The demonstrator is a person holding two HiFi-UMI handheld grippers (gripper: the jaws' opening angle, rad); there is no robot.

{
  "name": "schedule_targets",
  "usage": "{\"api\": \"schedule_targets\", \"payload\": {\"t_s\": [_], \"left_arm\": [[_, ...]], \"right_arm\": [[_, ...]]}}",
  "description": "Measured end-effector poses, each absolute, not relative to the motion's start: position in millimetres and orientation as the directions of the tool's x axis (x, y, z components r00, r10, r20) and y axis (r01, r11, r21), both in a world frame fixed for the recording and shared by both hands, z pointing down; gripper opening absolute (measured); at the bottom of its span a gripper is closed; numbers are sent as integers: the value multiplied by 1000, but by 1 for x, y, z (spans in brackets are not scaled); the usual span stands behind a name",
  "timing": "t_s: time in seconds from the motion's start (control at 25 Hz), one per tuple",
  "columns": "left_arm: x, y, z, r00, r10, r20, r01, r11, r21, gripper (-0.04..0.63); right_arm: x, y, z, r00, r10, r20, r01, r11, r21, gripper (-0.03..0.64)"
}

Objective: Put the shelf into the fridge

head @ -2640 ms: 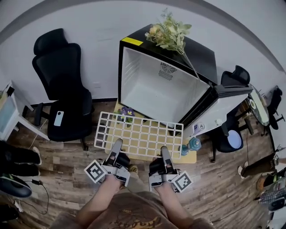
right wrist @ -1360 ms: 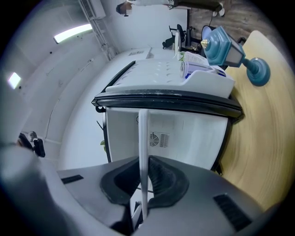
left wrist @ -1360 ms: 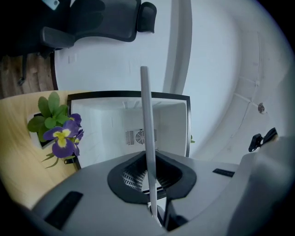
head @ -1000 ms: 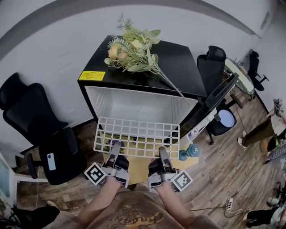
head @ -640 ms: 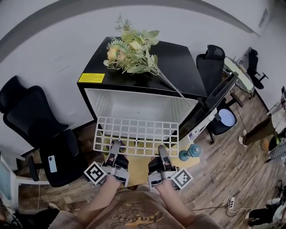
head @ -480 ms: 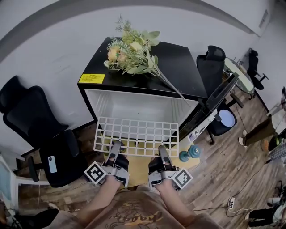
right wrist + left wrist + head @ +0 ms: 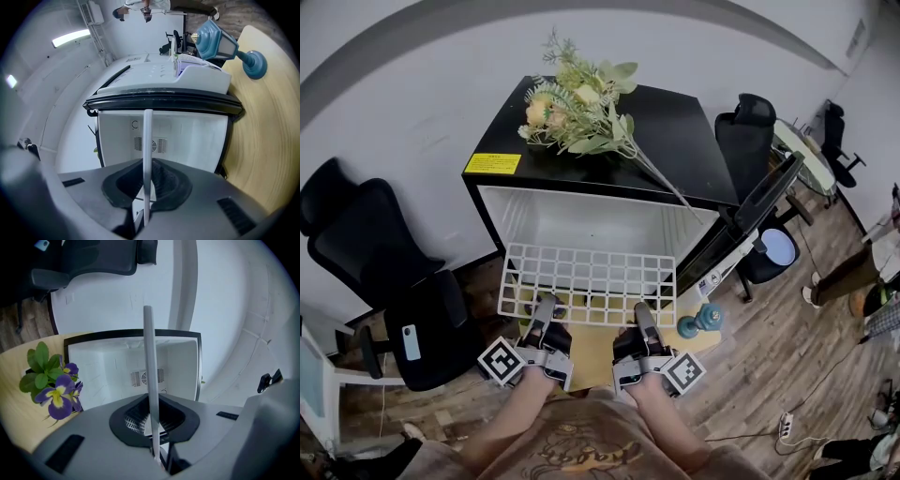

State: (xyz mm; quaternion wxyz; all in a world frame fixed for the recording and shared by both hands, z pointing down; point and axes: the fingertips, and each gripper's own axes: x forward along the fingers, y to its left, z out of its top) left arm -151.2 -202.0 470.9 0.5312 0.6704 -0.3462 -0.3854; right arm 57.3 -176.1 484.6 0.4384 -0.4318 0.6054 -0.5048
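Jaws of the left hand-held gripper and the right hand-held gripper are each clamped on the near edge of the white grid shelf. In both gripper views the shelf shows edge-on as a thin pale bar rising from between the dark pads. The shelf is held roughly level, left hand-held gripper near its left end and right hand-held gripper near its right. Its far edge is at the mouth of the open black fridge; whether it is past the rim cannot be told. The fridge's door stands open to the right. A bouquet lies on the fridge top. Beneath the shelf is a low wooden worktop carrying a blue lantern at its right edge and a purple flower. A black chair stands to the left.
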Motion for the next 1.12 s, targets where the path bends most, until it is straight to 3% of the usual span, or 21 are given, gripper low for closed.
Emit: {"api": "schedule_targets", "payload": {"t_s": [1.12], "left_arm": [[-152,-204,470,413,-902,-130,-43,-162,986,51]], "right_arm": [[58,-177,487,-227,-973,-49,-50,61,-997,26]]}}
